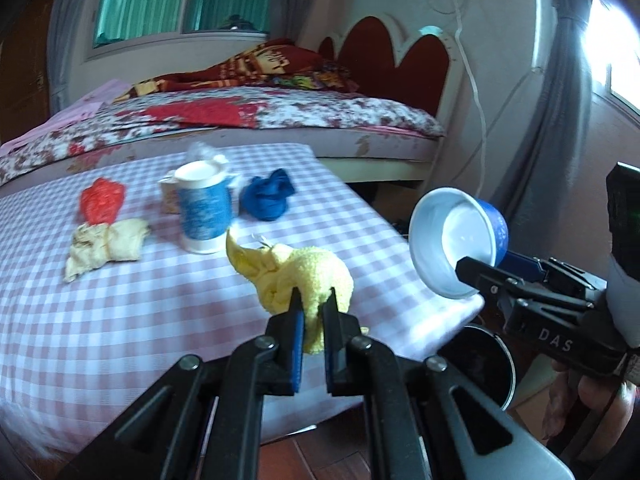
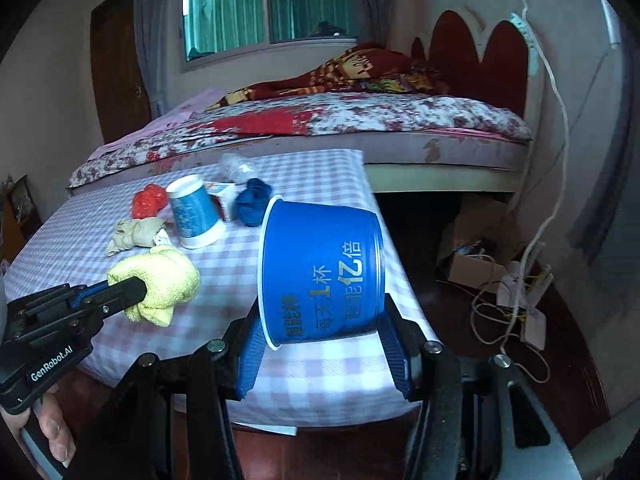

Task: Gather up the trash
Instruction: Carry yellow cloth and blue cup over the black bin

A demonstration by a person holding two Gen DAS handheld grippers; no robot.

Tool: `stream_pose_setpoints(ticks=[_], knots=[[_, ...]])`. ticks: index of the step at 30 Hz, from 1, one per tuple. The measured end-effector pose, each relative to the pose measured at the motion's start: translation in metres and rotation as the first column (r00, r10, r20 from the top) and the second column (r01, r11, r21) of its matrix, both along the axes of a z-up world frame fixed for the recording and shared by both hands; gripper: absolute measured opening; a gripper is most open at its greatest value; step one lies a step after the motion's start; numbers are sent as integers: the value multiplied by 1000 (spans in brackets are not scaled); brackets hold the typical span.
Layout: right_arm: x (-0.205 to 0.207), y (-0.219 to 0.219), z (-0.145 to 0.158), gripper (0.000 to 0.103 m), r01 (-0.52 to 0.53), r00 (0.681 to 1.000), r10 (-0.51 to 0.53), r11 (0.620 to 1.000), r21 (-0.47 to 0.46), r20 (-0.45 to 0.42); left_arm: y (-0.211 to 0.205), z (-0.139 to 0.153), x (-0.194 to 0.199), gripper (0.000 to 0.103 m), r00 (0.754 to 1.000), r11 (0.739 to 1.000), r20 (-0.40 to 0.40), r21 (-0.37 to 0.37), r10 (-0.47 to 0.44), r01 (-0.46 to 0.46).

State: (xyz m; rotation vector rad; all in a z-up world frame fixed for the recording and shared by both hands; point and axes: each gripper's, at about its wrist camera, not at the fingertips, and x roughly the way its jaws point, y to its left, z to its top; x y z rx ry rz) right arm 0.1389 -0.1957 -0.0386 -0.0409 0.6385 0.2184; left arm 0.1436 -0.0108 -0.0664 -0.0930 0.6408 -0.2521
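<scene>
Checked table (image 1: 120, 320) with scattered trash; left claw (image 1: 314, 304) pinches a yellow cloth (image 1: 308, 276), right claw (image 2: 324, 344) grips a blue cup (image 2: 320, 272) sideways

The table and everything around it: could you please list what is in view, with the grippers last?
Yellow cloth: one, yellow, held above the table's near edge.
Blue cup: one, blue outside, white inside, held on its side off the table's right edge.
Tall cup: one, blue and white, upside down, mid-table.
Red bag: one, red, crumpled, far left.
Beige rag: one, beige, knotted, in front of the red bag.
Blue wad: one, dark blue, right of the tall cup.
Small carton: one, white, behind the tall cup.
Clear plastic: one, transparent, far edge.
Table: one, pink-checked cloth.
Bin: one, dark, below the table's right corner.
Bed: one, floral, behind.
Left gripper: shut on the yellow cloth.
Right gripper: shut on the blue cup.
</scene>
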Motion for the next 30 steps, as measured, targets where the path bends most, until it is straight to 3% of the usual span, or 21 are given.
stream_pose_setpoints(ticks=[12,21,30], knots=[[-35,-95,-12,54,172,985,-172,985,-8,-32,-94,-1,-9,8,979,979,-8,-12,-206,205],[-69,-157,-28,54,273,959,-274,962,-24,-67,-169,-5,-27,8,928,928,-22,-16,-372,371],[-88,-198,-58,54,308,943,-308,951,-21,-123,-221,-33,-35,8,876,879,-87,-9,-475,476]])
